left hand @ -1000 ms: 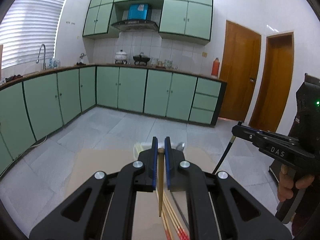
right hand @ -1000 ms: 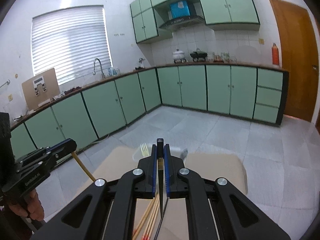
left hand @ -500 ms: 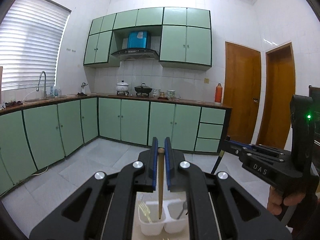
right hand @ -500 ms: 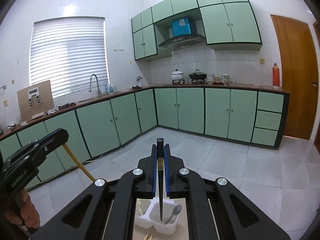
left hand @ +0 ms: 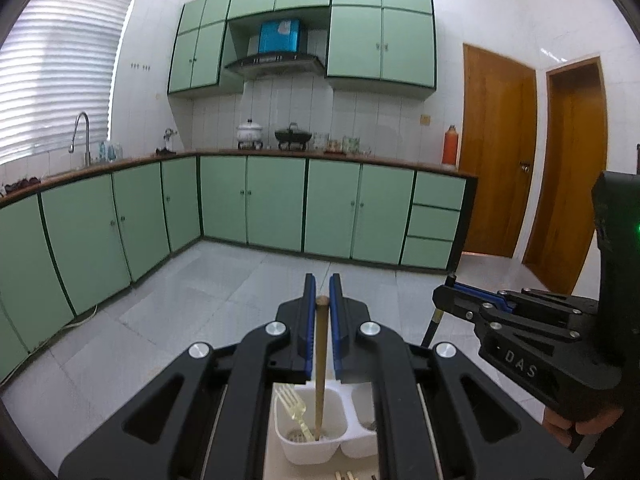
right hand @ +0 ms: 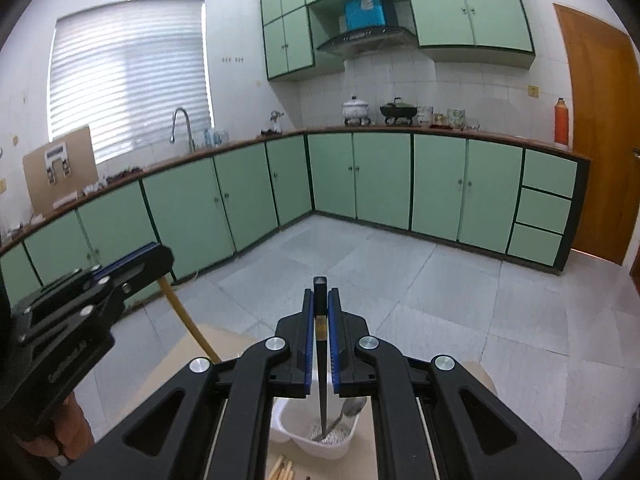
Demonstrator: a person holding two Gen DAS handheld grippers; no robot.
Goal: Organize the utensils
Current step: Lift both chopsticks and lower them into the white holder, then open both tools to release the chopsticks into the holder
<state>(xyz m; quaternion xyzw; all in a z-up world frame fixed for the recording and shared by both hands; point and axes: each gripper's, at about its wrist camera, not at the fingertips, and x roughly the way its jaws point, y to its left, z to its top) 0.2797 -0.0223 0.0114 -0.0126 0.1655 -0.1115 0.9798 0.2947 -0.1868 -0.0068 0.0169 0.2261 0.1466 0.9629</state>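
My left gripper [left hand: 321, 292] is shut on a wooden chopstick [left hand: 319, 364] that hangs down with its tip inside the left compartment of a white utensil holder [left hand: 308, 446], next to a pale plastic fork [left hand: 294, 406]. My right gripper [right hand: 321, 300] is shut on a black chopstick [right hand: 322, 368] whose tip reaches into the holder's right compartment [right hand: 320, 438], beside a metal spoon [right hand: 352, 408]. Each gripper shows in the other's view: the right one [left hand: 452, 298] and the left one [right hand: 160, 256].
The holder stands on a tan table [right hand: 168, 364]. More wooden chopsticks [right hand: 282, 470] lie on the table in front of the holder. Green kitchen cabinets [left hand: 276, 204] and a grey tiled floor [left hand: 224, 280] lie beyond.
Both grippers have tipped upright and come over the holder. The chopstick tips, first above the loose chopsticks on the table, now hang inside the holder's compartments.
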